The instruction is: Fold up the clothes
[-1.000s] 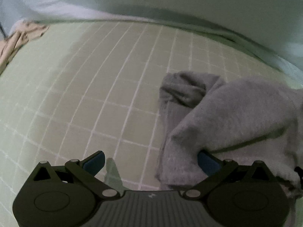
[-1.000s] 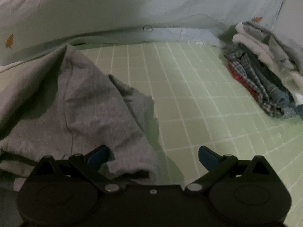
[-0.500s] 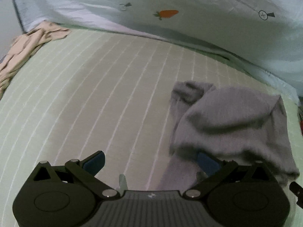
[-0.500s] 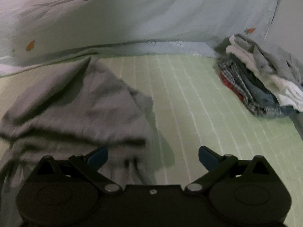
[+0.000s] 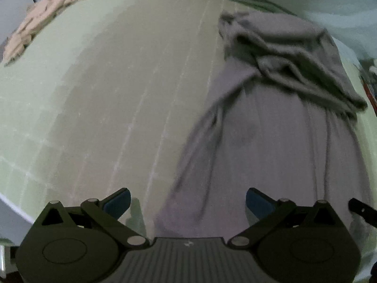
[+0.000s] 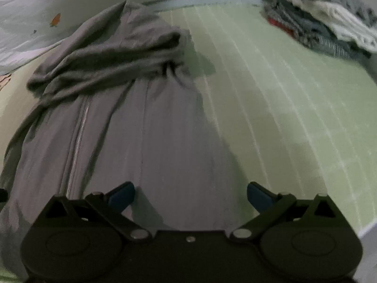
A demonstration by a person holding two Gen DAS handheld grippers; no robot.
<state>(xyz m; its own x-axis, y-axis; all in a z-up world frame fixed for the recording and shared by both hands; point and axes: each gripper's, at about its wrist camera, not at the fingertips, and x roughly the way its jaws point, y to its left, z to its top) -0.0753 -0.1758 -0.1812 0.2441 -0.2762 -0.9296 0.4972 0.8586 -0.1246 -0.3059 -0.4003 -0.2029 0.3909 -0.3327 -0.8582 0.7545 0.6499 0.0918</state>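
- the left gripper (image 5: 187, 202) hangs with jaws spread wide and nothing between them, low over the near hem of a grey garment (image 5: 271, 122).
- the right gripper (image 6: 190, 195) is equally wide open and empty, poised above the same garment's near edge (image 6: 146, 141); whether either one touches the cloth cannot be told.
- the garment lies lengthwise on a pale green checked bed sheet (image 5: 106, 94), its near half drawn out fairly flat, its far end bunched in a crumpled heap (image 6: 113, 52).
- judged from this, folding is at an early stage: the cloth is stretched out but the far end needs smoothing, and no neat fold is visible yet.
- a stack of folded clothes (image 6: 325, 28) sits at the far right of the bed, suggesting other pieces are already done.
- a beige garment (image 5: 42, 21) lies at the far left, apparently waiting its turn.
- a light blue quilt with carrot prints (image 6: 35, 18) borders the far side.
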